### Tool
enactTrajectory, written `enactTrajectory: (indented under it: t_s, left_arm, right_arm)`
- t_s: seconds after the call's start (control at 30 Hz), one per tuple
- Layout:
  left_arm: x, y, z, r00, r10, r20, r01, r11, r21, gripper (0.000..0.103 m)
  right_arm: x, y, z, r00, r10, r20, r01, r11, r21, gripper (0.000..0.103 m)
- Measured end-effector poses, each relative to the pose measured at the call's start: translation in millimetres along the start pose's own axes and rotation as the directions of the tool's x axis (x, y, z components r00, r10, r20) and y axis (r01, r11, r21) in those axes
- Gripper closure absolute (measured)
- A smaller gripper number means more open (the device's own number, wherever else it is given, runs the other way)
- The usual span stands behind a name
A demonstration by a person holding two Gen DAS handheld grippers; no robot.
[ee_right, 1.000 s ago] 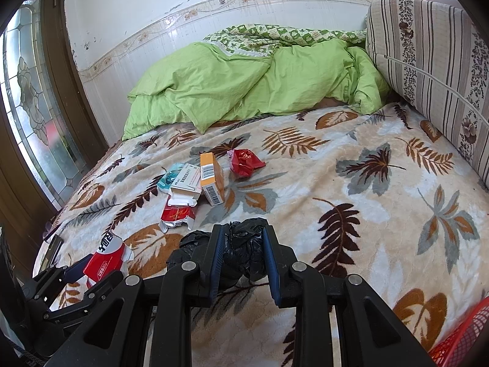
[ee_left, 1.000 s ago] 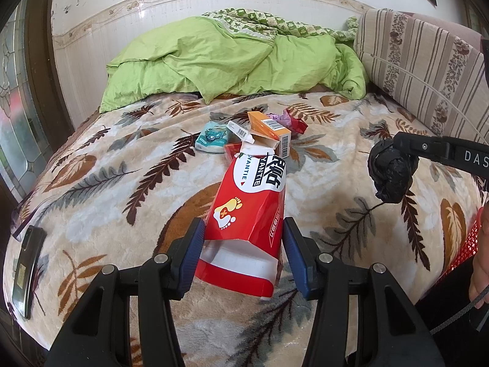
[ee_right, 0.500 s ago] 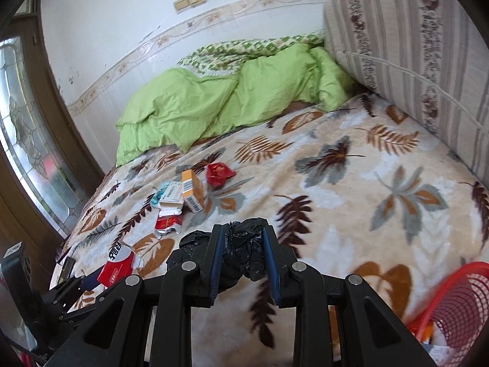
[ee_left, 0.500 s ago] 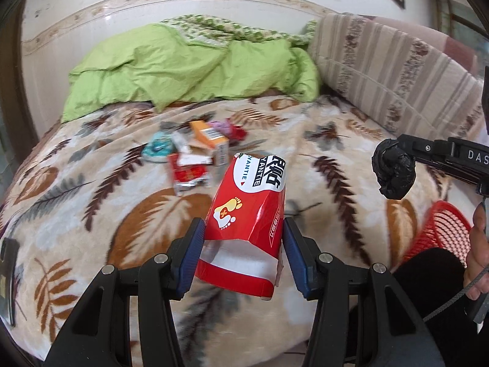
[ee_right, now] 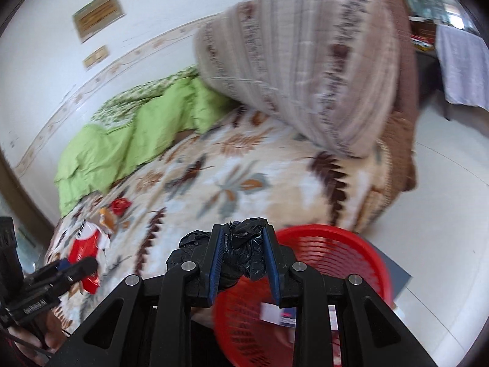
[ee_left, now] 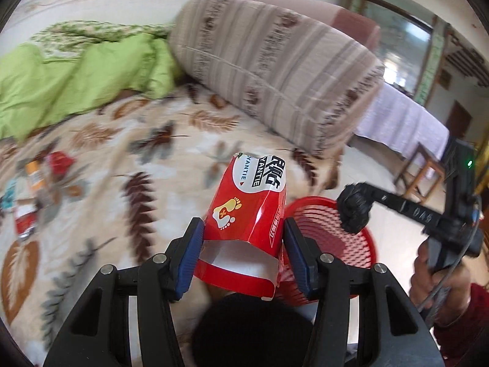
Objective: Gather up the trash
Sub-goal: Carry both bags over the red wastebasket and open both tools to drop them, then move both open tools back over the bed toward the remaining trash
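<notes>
My left gripper (ee_left: 243, 252) is shut on a red and white carton (ee_left: 249, 214) with a foot picture, held above the bed's edge beside a red mesh basket (ee_left: 330, 223). My right gripper (ee_right: 241, 252) is shut on a crumpled black plastic bag (ee_right: 241, 244), over the near rim of the same red basket (ee_right: 321, 263). In the left wrist view the right gripper (ee_left: 354, 212) hangs over the basket with the black bag (ee_left: 353, 211) in it. Several wrappers and small boxes (ee_left: 33, 183) lie on the leaf-patterned blanket (ee_left: 107, 159).
The basket stands on the pale floor beside the bed, with some paper inside (ee_right: 275, 312). A large striped cushion (ee_left: 275, 76) and a green quilt (ee_left: 61, 82) lie at the back of the bed. A wooden stool (ee_left: 418, 171) stands further off.
Both grippers have swung right, away from the trash pile toward the bed's edge, each still holding its load. The red basket has come into full view under them.
</notes>
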State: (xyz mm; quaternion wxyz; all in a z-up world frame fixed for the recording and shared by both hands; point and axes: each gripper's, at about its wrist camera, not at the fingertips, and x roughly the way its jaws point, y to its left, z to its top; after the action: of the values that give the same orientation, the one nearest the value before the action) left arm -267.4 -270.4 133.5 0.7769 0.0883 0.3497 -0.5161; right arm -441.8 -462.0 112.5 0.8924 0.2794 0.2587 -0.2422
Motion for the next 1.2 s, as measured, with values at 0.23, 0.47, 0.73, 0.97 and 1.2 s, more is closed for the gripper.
enactTrajectory:
  t_s: [0.23,0.47,0.73,0.97,1.2]
  left_arm:
    - [48.0,-65.3,11.0,0.99,-0.116,-0.086,0.122,0.99,0.074,0.038]
    - [36.1,-46.2,6.5,0.997,-0.055,-0.056,0.058,0.997,0.056,0.038]
    - [-3.5,31.0,-4.0,0.995,0.101,-0.005,-0.101,0.994,-0.043,0.036]
    - [-42.6,114.6,-21.2,0.97,0.242,0.017,-0.235,0.955,-0.182,0.036]
    - [-80.5,202.2,-56.9,0.933,0.36,0.0,-0.333,0.863,-0.379,0.036]
  right_arm:
    - [-6.4,-44.2,-7.4,0.997,-0.072,-0.03,0.073,0.995,0.06,0.061]
    - [-12.8,-45.0,6.4,0.992,-0.122,0.017,0.122,0.992,0.034,0.053]
    - [25.0,32.9,12.9,0.999,0.033,-0.035,-0.036,0.996,-0.082,0.053]
    - [73.1,138.1,9.7,0.975,0.179,-0.129,-0.203,0.955,-0.214,0.053]
    - [95.0,189.3,9.4,0.96,0.232,-0.155,-0.265,0.934,-0.241,0.053]
